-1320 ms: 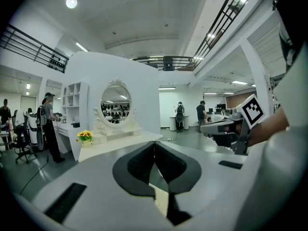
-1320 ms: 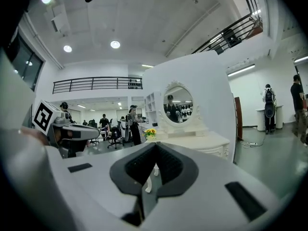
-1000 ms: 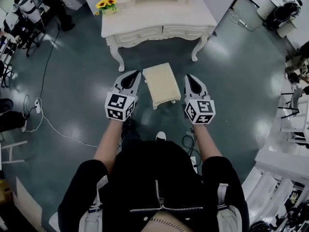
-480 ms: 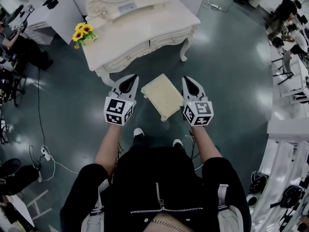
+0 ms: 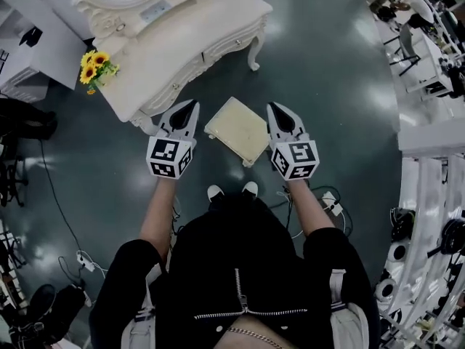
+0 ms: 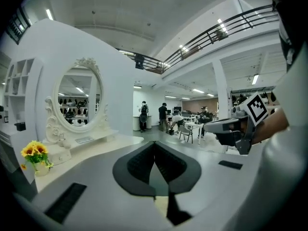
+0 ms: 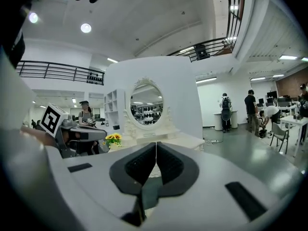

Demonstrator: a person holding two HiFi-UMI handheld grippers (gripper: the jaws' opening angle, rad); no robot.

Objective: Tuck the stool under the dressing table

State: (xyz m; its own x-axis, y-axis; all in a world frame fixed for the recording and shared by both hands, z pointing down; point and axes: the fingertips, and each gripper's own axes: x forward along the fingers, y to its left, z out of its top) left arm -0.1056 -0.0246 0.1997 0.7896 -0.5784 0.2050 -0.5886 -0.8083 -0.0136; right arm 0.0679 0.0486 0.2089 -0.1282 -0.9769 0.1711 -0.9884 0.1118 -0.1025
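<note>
Left gripper (image 5: 191,107): jaws pressed together, nothing between them; points roughly level.
Right gripper (image 5: 275,108): jaws pressed together, likewise empty; held alongside the left one.
Stool (image 5: 237,129): stands on the floor between the two grippers and below them; neither appears to touch it.
Dressing table (image 5: 190,33): ahead of the left gripper and off to its outer side; its knee space faces the stool, and the stool is wholly outside it.
Flowers (image 5: 92,65): on the tabletop's near corner, well outboard of the left gripper.
Task status: tuck not yet done, by my judgement.
Handling, weight: small cream seat on short legs, likely light enough for two grippers.
Handling, stiffness: frame looks rigid; top may be padded and would give under a pinch.
Handling, surface: floor is glossy, so the legs should slide, though they may catch and tip the stool.
Recommended hold: opposite side edges of the seat frame, one gripper each, low on the rim.
Risk: painted finish may be slick; table legs could snag the stool.
</note>
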